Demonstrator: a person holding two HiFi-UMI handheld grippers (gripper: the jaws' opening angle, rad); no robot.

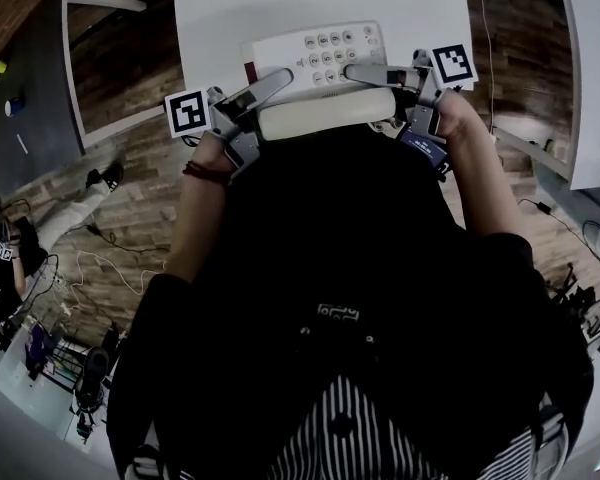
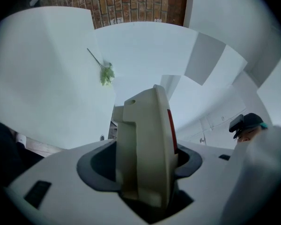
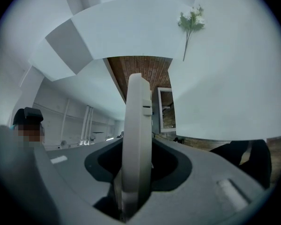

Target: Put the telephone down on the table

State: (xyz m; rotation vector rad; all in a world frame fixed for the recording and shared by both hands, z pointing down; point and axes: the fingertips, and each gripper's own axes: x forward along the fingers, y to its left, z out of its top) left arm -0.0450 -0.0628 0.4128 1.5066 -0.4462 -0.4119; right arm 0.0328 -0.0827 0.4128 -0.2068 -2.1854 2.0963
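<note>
Left claw [image 1: 275, 83] and right claw [image 1: 355, 71] each clamp one end of the phone [image 1: 315, 58]. In both gripper views the dark pads press on its thin edge, which stands upright between the jaws.

The phone sits level between the two hands, over the near edge of the worktop [image 1: 230, 8]. From overhead I cannot tell whether its base already touches the surface. My reading is that the lowering is about finished. What is left is to settle the phone flat, open both claws and draw them clear sideways.

The claws are matte grey, with darker recessed pads. The phone is smooth, hard, cream plastic, a shallow slab with rounded corners. Its handset [image 1: 325, 116] is a fat rounded bar along the side nearest the person. Past that, the keypad [image 1: 335, 53] has rows of small grey oval buttons. A red patch [image 2: 171, 125] marks the casing near the left claw.

The worktop is flat, white and plain, with a dull finish. Farther off, a green sprig [image 2: 106, 74] with pale blossom shows against white. Beyond it is a rough brick wall [image 2: 131, 3], and below lies a plank floor [image 1: 130, 208].
</note>
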